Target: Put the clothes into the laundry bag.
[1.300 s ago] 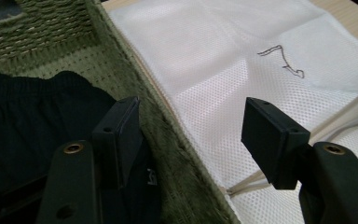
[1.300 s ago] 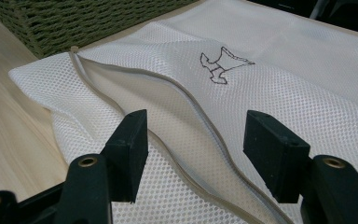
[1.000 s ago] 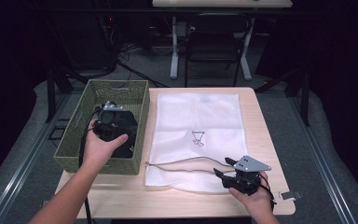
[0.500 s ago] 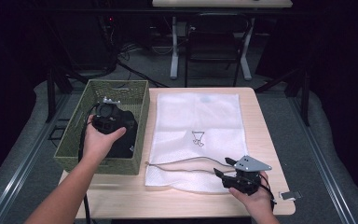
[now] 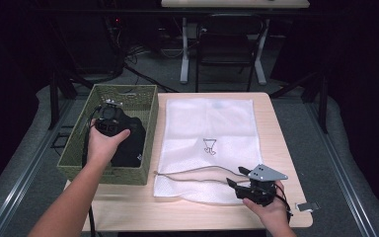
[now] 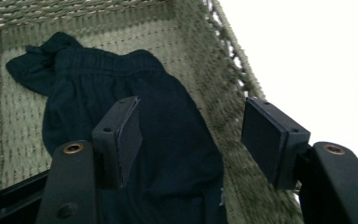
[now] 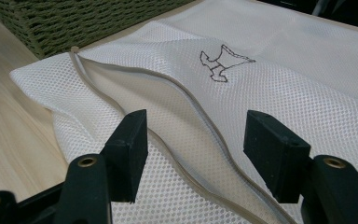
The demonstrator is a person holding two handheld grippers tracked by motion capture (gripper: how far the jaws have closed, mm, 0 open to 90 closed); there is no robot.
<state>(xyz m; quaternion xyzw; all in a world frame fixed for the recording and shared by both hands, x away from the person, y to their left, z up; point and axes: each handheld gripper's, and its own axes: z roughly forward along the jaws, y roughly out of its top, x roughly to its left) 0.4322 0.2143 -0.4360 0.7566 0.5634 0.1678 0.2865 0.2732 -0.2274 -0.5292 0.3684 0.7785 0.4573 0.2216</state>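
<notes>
A person sits at a light wooden table [image 5: 128,210], a two-jaw gripper in each hand. From the high view, the left gripper [image 5: 109,117] hovers inside a green woven basket [image 5: 150,106] at the table's left side, above a dark navy garment [image 5: 131,148] lying on the basket floor. The right gripper [image 5: 237,178] rests near the table's front right, at the near edge of a white mesh laundry bag [image 5: 212,123] spread flat beside the basket.

The left gripper view adds what the high view cannot: the garment [image 6: 168,154] is crumpled, with a gathered waistband toward the far end, and the left gripper [image 6: 193,130] has its jaws spread apart, one over the cloth and one over the basket wall [image 6: 219,107] — nothing is pinched between them.

The right gripper view shows the bag's mouth [image 7: 135,88] gaping — a beige-edged opening with the upper mesh layer lifted off the lower. The right gripper [image 7: 193,140] has its jaws parted just above the mesh, clamping nothing.

Compared with a second ago, the left hand has shifted a little farther into the basket, toward its far end; the right hand has stayed put.

No readable writing. The bag carries a small dark outline emblem [image 7: 223,63] at its middle, its shape hard to make out.
</notes>
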